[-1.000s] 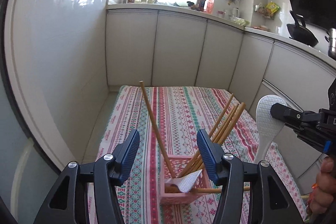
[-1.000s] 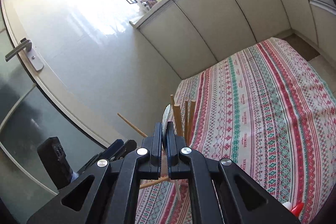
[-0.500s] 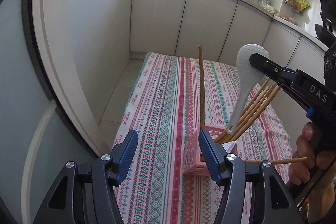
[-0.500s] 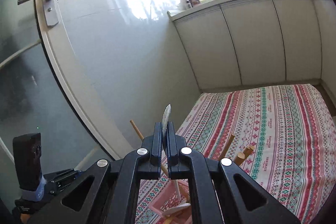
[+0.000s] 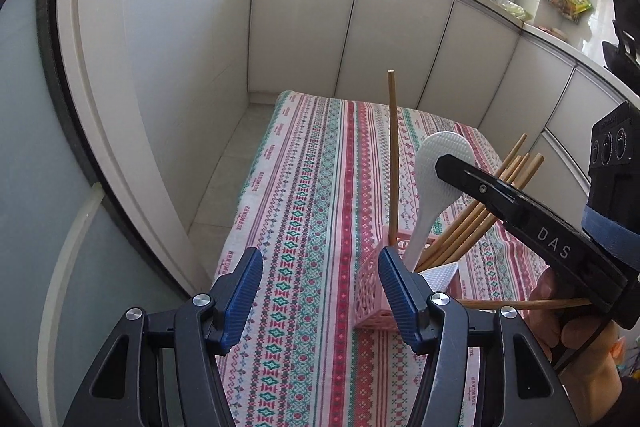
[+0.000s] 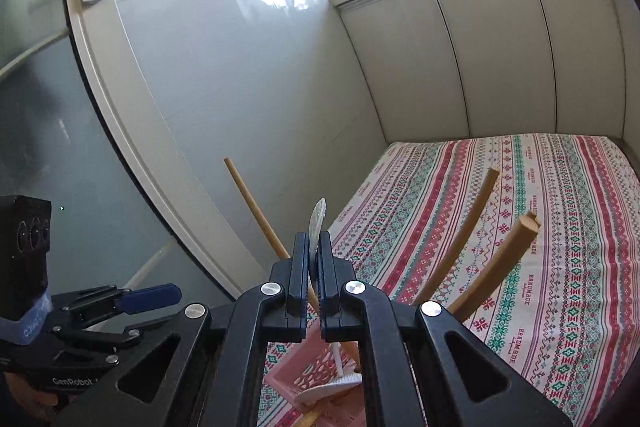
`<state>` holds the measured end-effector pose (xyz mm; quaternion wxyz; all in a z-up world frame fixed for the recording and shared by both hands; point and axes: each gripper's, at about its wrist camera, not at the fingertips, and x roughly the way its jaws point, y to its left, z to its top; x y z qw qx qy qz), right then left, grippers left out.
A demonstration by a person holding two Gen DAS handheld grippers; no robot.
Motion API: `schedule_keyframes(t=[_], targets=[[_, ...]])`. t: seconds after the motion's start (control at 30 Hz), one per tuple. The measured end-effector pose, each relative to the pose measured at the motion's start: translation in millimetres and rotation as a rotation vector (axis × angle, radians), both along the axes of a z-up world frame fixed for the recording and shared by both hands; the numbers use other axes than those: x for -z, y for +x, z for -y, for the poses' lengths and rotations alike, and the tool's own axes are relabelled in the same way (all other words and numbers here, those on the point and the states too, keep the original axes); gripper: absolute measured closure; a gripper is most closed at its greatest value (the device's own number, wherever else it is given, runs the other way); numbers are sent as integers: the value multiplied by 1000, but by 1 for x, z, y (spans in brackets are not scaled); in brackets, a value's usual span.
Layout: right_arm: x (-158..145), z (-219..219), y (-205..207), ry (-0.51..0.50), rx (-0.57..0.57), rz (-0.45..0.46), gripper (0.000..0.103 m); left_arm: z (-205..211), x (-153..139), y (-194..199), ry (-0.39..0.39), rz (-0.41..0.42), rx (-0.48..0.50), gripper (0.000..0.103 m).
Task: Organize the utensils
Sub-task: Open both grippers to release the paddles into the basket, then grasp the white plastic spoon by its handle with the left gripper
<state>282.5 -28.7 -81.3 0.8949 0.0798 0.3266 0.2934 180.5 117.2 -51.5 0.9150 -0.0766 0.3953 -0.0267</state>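
Observation:
A pink slotted basket [image 5: 374, 293] stands on the striped tablecloth [image 5: 320, 187] and holds several wooden chopsticks [image 5: 472, 223] and a white spoon [image 5: 440, 273]. My right gripper [image 6: 314, 251] is shut on the bowl of a white rice paddle [image 5: 436, 163], whose handle reaches down into the basket [image 6: 308, 375]. The paddle shows edge-on between the fingers in the right wrist view [image 6: 317, 223]. My left gripper [image 5: 320, 275] is open and empty, just left of the basket. One chopstick [image 5: 393, 163] stands nearly upright.
White cabinet fronts [image 5: 400, 39] run behind the table. A glass door [image 6: 80, 107] with a handle is on the left. A loose chopstick [image 5: 520, 303] lies level by the hand holding the right gripper.
The right gripper has lowered the paddle so that its handle now goes into the basket. The left gripper stayed open and shifted a little nearer the basket.

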Motion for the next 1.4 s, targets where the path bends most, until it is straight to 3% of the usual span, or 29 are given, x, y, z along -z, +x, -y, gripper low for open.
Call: schedule_keyframes(t=[0.4,0.47,0.53,0.6,0.77,1.0,1.17,1.4], targets=[[1,19,-10,-49,-55,-114,97,8,1,0,11,-16,22,42],[-6,24,-13,-44,-47,-117,93,10,1,0,14,-17,33,42],[-15,30,-17,-35,-36,-114,80,12,0,-2,21,-21,41,41],[-25,37,-22,-27,-24,-106,75,14,0,-3,21,-26,45,41],[-50,53,-39,-45,20,-86,71,22,-3,-12,30,-35,75,39],[-76,94,-76,-59,126,-90,53,36,-5,-29,61,-52,140,33],[-77,126,-103,-86,213,-130,45,50,-2,-45,90,-78,194,25],[-54,162,-136,-152,319,-251,36,74,14,-60,135,-148,269,20]])
